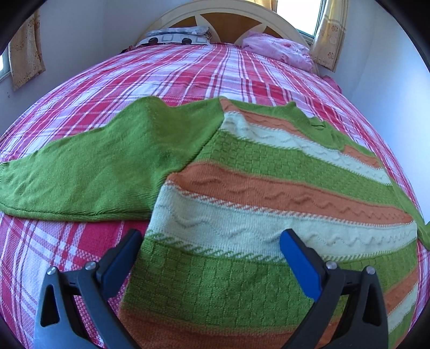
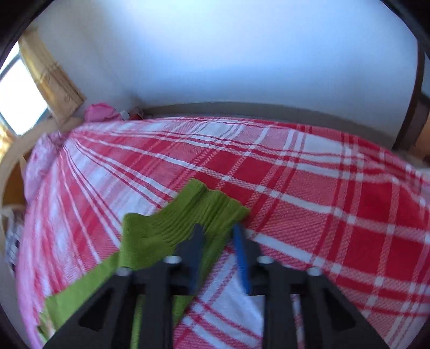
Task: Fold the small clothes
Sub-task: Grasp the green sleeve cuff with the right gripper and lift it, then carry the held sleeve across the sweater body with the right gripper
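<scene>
A small knitted sweater (image 1: pixel 242 188) with green, orange and cream stripes lies flat on the bed. Its plain green left sleeve (image 1: pixel 88 171) is spread out to the left. My left gripper (image 1: pixel 212 239) is open, hovering over the sweater's lower body, one finger left of its edge and one over the cream stripe. In the right wrist view, my right gripper (image 2: pixel 219 231) has its jaws narrowed around the ribbed green cuff (image 2: pixel 204 209) of the other sleeve, which is lifted and bunched; the view is blurred.
The bed has a red, pink and white plaid cover (image 1: pixel 188 72) (image 2: pixel 322 201). Pillows (image 1: pixel 174 36) and a pink bundle (image 1: pixel 279 49) lie by the headboard (image 1: pixel 223 18). A wall and curtained window (image 2: pixel 35 88) are beyond the bed's far edge.
</scene>
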